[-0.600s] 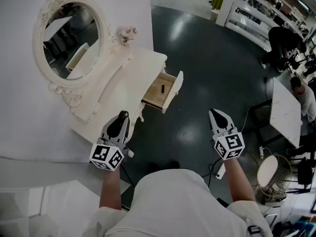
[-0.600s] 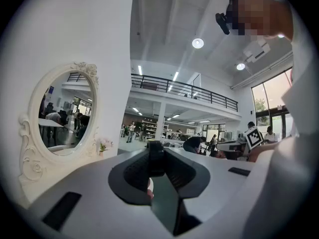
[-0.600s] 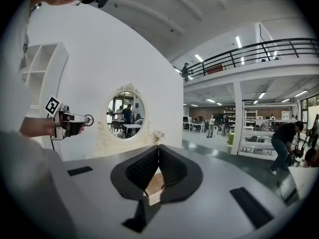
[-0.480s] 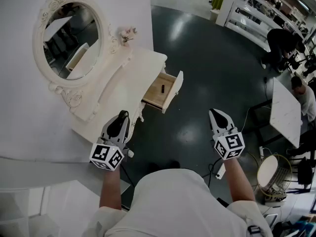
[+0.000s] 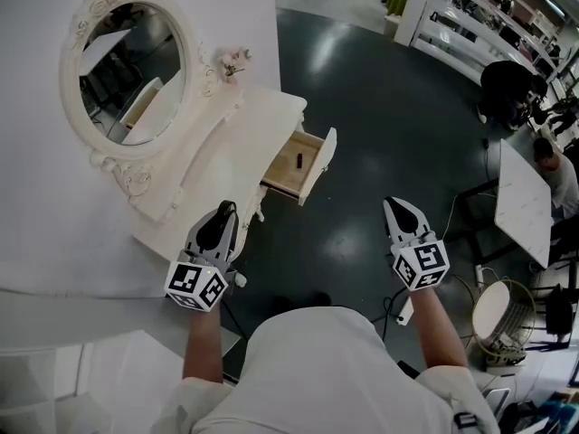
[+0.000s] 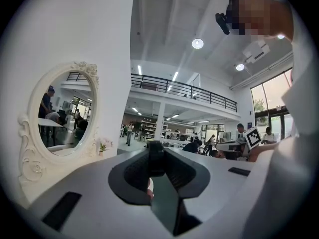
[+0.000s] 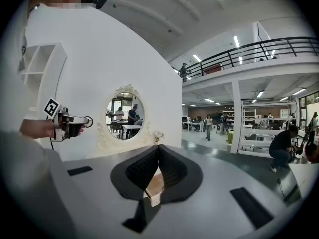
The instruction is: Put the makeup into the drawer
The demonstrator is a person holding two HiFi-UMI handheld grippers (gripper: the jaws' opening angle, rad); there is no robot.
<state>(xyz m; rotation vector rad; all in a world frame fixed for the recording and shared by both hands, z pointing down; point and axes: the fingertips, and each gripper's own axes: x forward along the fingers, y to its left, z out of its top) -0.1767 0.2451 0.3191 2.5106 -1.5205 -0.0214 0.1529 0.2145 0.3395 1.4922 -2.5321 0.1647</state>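
Observation:
A white vanity table [image 5: 222, 147] with an oval mirror [image 5: 127, 70] stands against the wall. Its drawer [image 5: 312, 172] is pulled out, and a small dark makeup stick [image 5: 298, 162] lies inside. My left gripper [image 5: 223, 211] hovers over the vanity's near end, shut on a dark round-ended makeup piece [image 6: 155, 158]. In the right gripper view that left gripper [image 7: 85, 121] shows a small ring at its tip. Over the dark floor to the right of the drawer, my right gripper [image 5: 395, 206] is shut and empty. It points toward the open drawer [image 7: 154, 188].
A small vase of flowers [image 5: 232, 61] sits on the vanity's far end. A white table [image 5: 525, 206] with people beside it stands at the right. White shelving [image 5: 470, 25] fills the top right, and a round wire-framed object [image 5: 500, 322] stands at the lower right.

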